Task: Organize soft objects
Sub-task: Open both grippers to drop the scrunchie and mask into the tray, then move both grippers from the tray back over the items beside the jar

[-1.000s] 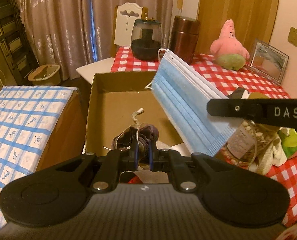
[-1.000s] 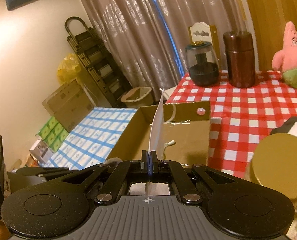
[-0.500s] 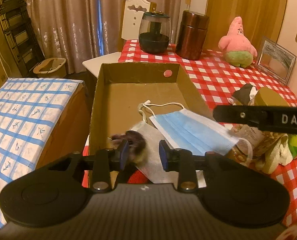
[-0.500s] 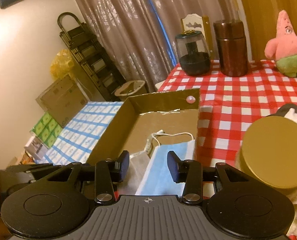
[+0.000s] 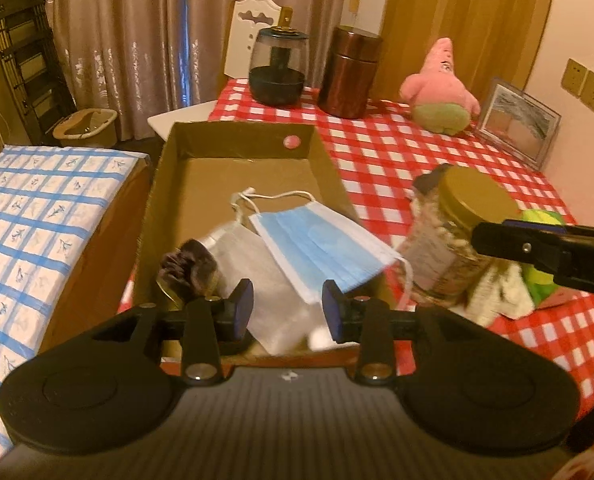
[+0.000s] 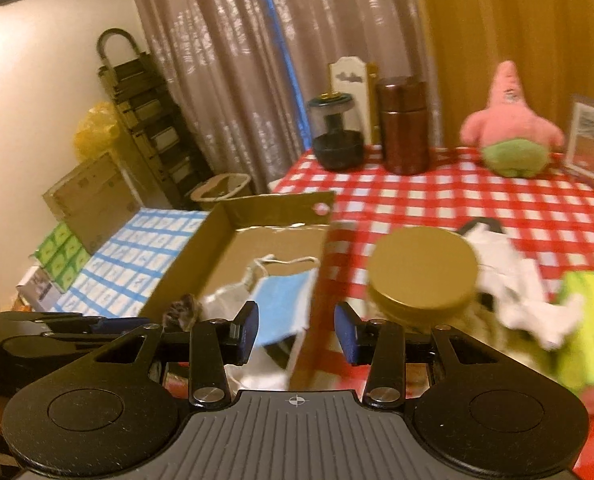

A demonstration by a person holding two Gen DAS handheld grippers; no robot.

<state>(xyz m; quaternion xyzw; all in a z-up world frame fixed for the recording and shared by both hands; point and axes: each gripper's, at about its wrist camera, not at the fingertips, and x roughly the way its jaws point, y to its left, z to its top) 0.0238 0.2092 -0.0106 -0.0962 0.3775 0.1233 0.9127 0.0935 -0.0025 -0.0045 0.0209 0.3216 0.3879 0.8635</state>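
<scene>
Two soft items, a blue face mask (image 5: 321, 252) and a dark scrunchie (image 5: 189, 266), lie inside the cardboard box (image 5: 237, 136). Both the left hand-held gripper (image 5: 285, 312) and right hand-held gripper (image 6: 297, 330) hang spread and empty at its near edge. Next pick, probably the white cloth (image 6: 513, 280) beside the box: pinch one fold cleanly.

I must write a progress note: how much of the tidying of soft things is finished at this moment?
Done: the blue mask, a white mask and a dark scrunchie lie in the cardboard box. In hand: nothing; the left gripper and right gripper are open. Left: the white cloth and pink plush toy sit on the table.
</scene>
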